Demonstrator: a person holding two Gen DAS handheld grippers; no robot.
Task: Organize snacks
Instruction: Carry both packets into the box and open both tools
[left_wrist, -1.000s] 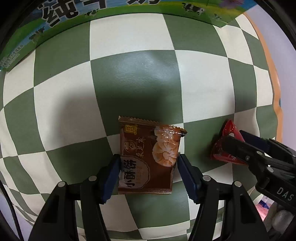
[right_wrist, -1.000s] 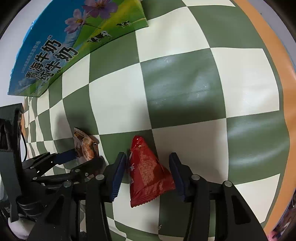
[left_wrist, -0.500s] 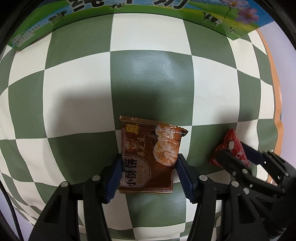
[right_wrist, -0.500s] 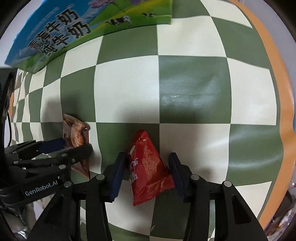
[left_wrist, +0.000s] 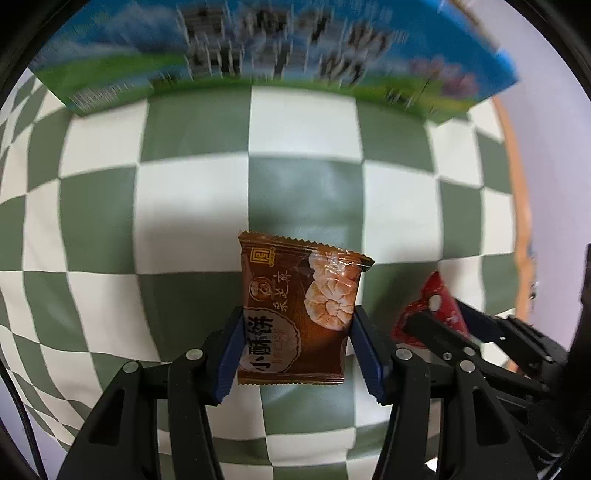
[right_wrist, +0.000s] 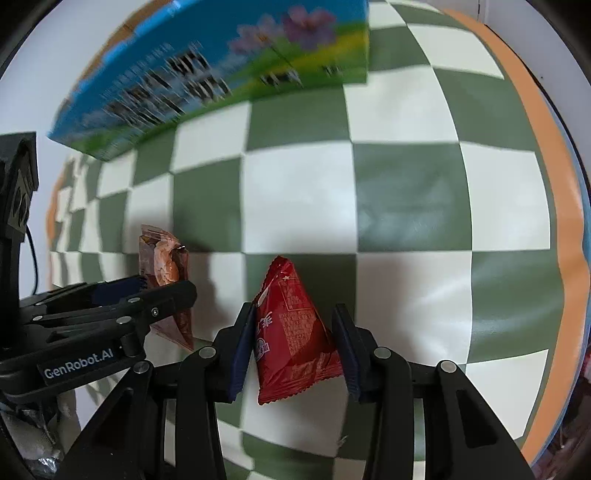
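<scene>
We note the left gripper clamping a brown foil biscuit packet and the right gripper clamping a red triangular snack pouch, both evidently held clear of the green-and-white checkered mat for carrying toward the blue-and-green printed carton.

The brown packet is glossy crinkled plastic film; the red packet glossy film too; the checked tabletop cover smooth, faintly sheened vinyl; tongs matt black plastic, ribbed blue pads.

Both tools are matte black plastic with angular, cut-out arms. The left gripper carries ribbed navy-blue finger pads and round silver screws at each pivot; the right gripper matches it. White "GenRobot.AI" lettering marks the left one's side, with a thin black cable behind.
</scene>
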